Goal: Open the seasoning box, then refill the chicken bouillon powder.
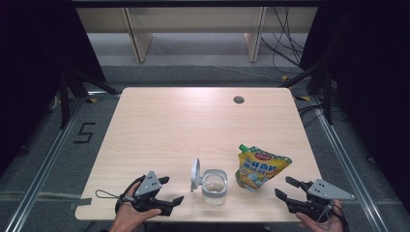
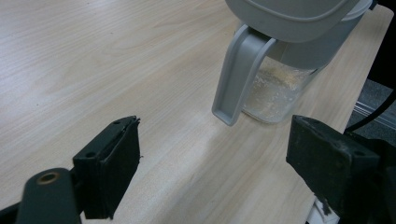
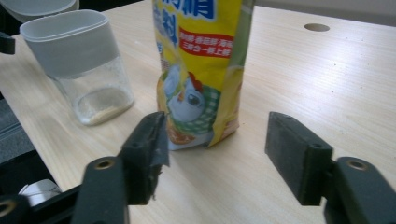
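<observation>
The yellow stand-up seasoning pouch with a green spout cap stands upright just right of the clear plastic jar with a grey collar and flipped-open grey lid, near the light wooden table's front edge; it looks light, soft-walled and slick, likely to buckle, so its stiffer upper part near the spout seems the best hold. The right gripper, released and empty, sits just right of the pouch; the left gripper, also released, sits left of the jar. The right gripper view shows powder in the jar's bottom and the pouch's chicken print; the left gripper view shows the lid's hanging grey latch tab.
</observation>
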Tool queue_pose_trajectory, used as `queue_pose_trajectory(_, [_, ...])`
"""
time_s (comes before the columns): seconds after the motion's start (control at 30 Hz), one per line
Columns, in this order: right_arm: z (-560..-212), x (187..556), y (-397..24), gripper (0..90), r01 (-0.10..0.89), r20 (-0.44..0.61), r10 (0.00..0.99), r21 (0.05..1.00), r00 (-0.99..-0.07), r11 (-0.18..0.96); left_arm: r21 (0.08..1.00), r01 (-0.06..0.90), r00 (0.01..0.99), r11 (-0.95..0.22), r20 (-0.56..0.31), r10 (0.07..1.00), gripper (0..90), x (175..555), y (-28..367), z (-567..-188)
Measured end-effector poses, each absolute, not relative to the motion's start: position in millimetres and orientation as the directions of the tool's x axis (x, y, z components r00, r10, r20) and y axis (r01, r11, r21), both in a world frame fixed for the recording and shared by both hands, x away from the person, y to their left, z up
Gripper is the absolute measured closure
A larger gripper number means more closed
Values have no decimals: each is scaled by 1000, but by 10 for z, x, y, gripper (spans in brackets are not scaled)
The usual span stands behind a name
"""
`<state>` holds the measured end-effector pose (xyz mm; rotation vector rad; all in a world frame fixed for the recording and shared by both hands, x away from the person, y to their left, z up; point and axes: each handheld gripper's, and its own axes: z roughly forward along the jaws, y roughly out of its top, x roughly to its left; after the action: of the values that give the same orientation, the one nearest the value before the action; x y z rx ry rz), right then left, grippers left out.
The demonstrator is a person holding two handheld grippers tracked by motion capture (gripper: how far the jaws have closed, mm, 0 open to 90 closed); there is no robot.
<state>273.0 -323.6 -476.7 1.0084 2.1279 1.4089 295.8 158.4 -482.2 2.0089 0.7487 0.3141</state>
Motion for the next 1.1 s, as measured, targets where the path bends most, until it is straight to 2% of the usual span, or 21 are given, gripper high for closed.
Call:
queue_pose_trajectory(0.13, [-4798, 2752, -3215, 296, 386, 94, 755, 896, -649, 221, 849, 402, 765, -343, -105, 635, 159, 2949, 1581, -4824])
queue_pose_trajectory(0.17, [-4811, 2783, -3221, 278, 365, 67, 751, 900, -657, 239, 850, 396, 768, -347, -99, 632, 159, 2954, 1588, -4821])
queue_pose_trajectory(0.3, [-4835, 2819, -3196, 208, 357, 71, 753, 907, -654, 225, 846, 402, 767, -350, -102, 633, 159, 2956, 1588, -4814])
queue_pose_trajectory(0.43, [-4882, 2883, -3184, 202, 352, 61, 752, 907, -656, 233, 845, 384, 781, -372, -83, 619, 158, 2957, 1590, -4816])
queue_pose_trajectory(0.47, [-4897, 2875, -3162, 196, 381, 101, 756, 901, -647, 206, 843, 388, 778, -372, -83, 623, 159, 2954, 1589, -4814])
queue_pose_trajectory(0.5, [-4911, 2885, -3158, 190, 378, 95, 759, 902, -645, 208, 846, 388, 775, -365, -86, 626, 158, 2950, 1587, -4807])
queue_pose_trajectory(0.53, [-4923, 2932, -3167, 188, 327, 42, 752, 915, -658, 235, 850, 379, 781, -366, -81, 619, 159, 2959, 1591, -4805])
queue_pose_trajectory(0.57, [-4921, 2899, -3139, 185, 385, 99, 756, 899, -646, 211, 842, 392, 773, -370, -82, 630, 159, 2959, 1599, -4807])
queue_pose_trajectory(0.67, [-4940, 2964, -3143, 175, 324, 31, 739, 911, -673, 256, 850, 392, 775, -351, -100, 624, 159, 2953, 1586, -4826])
queue_pose_trajectory(0.73, [-4959, 2969, -3105, 172, 359, 78, 736, 904, -673, 233, 854, 375, 782, -361, -82, 618, 158, 2950, 1585, -4814])
queue_pose_trajectory(0.77, [-4971, 2988, -3095, 170, 348, 68, 731, 906, -679, 240, 854, 371, 786, -365, -80, 613, 158, 2952, 1585, -4809])
queue_pose_trajectory(0.8, [-4966, 2983, -3082, 169, 363, 79, 732, 901, -676, 238, 858, 389, 774, -336, -106, 624, 159, 2937, 1566, -4815])
queue_pose_trajectory(0.87, [-4985, 3045, -3078, 169, 302, 11, 709, 909, -705, 287, 850, 388, 776, -355, -94, 624, 158, 2938, 1580, -4809])
queue_pose_trajectory(0.97, [-5009, 3108, -3049, 170, 273, -7, 698, 918, -716, 290, 852, 387, 771, -352, -90, 630, 159, 2939, 1588, -4815])
queue_pose_trajectory(1.03, [-5019, 3120, -3017, 169, 309, 46, 695, 916, -717, 258, 851, 385, 771, -357, -85, 631, 159, 2939, 1598, -4811])
queue_pose_trajectory(1.07, [-5026, 3167, -3025, 169, 259, 0, 691, 927, -723, 270, 851, 384, 772, -358, -83, 630, 158, 2939, 1600, -4810])
queue_pose_trajectory(1.1, [-5031, 3191, -3014, 168, 263, 16, 677, 928, -735, 264, 851, 383, 773, -359, -83, 629, 159, 2938, 1600, -4810])
